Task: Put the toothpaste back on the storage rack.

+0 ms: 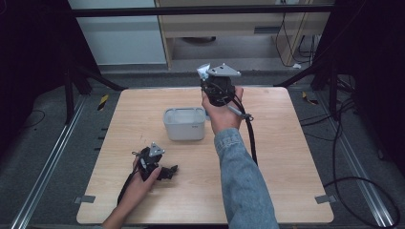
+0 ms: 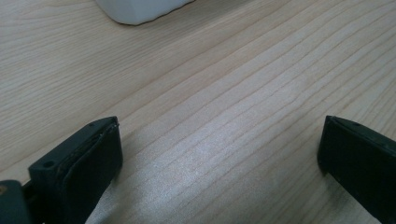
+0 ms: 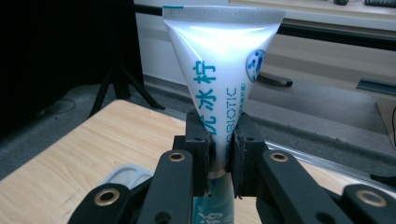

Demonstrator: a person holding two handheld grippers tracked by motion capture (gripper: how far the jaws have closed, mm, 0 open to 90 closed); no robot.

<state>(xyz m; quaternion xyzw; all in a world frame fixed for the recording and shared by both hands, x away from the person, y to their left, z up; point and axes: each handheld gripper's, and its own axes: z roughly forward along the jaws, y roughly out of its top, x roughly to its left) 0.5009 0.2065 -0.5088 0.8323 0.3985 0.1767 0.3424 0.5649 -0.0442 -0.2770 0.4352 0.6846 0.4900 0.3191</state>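
The right gripper [image 3: 223,161] clamps a white plastic toothpaste tube [image 3: 219,70] upright, crimped end up, just beyond the far right corner of the white rectangular plastic bin [image 1: 184,125]; the left gripper [image 2: 219,154], jaws wide and empty, rests nearer the bin's front.

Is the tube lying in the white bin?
No, the right tongs clamp the tube upright in the air, beyond the white bin.

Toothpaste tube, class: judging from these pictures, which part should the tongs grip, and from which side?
Grip the toothpaste tube low on its narrow body, coming from either flat face, as the right tongs do. It fans wide toward the crimped end, so probably the slimmer part fits between the pads.
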